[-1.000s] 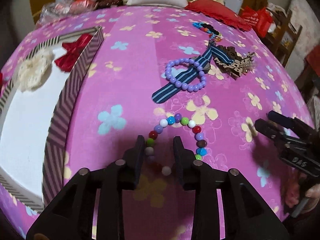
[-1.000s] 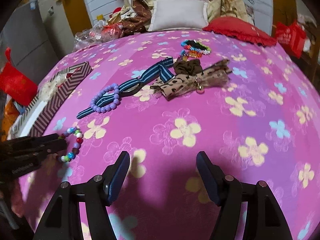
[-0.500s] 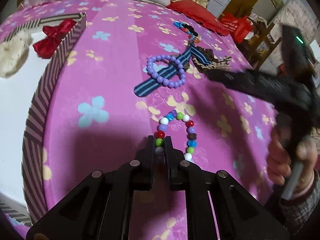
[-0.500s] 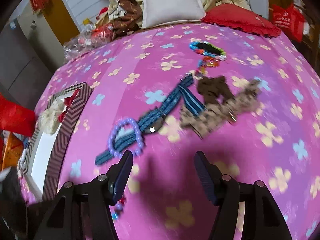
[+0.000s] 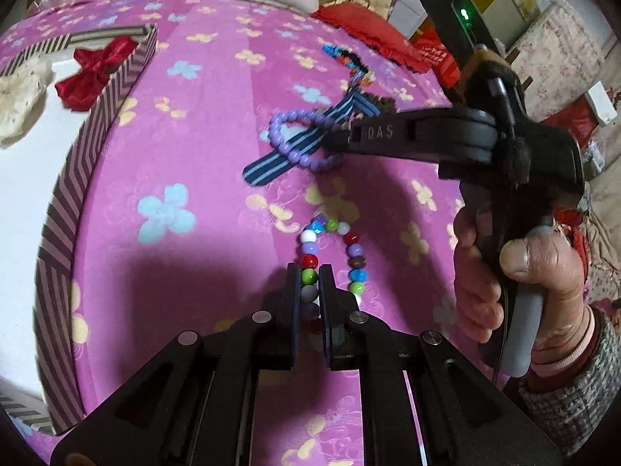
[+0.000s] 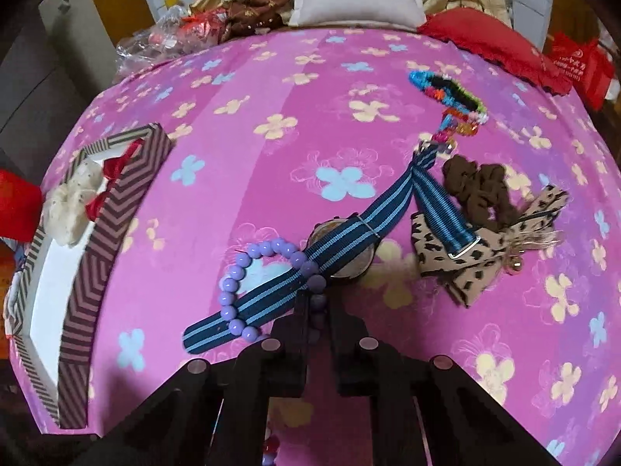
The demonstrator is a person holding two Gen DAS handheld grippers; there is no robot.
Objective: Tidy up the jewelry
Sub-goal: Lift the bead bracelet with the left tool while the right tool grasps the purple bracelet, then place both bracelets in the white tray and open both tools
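A multicoloured bead bracelet [image 5: 351, 239] lies on the pink flowered bedspread. My left gripper [image 5: 309, 281] is shut on its near beads. Farther back, a purple bead bracelet [image 6: 233, 272] is looped around a watch with a blue striped strap [image 6: 388, 209]. My right gripper [image 6: 318, 305] has its jaws closing tight on the purple bracelet's near beads, pads pressing on them. In the left wrist view the right gripper [image 5: 337, 141] reaches in from the right, held by a hand [image 5: 485, 279], with its tip on the purple bracelet [image 5: 279, 132].
A striped gift box [image 6: 101, 240] with a white inside sits at the left, holding a red bow [image 5: 93, 73] and a cream scrunchie [image 6: 73, 202]. A brown scrunchie [image 6: 477, 190], a leopard bow [image 6: 485, 256] and colourful woven bracelets [image 6: 450, 93] lie to the right. Pillows line the far edge.
My left gripper closed on the multicoloured beads. My right gripper swung left across the bed to the purple bracelet and closed on it.
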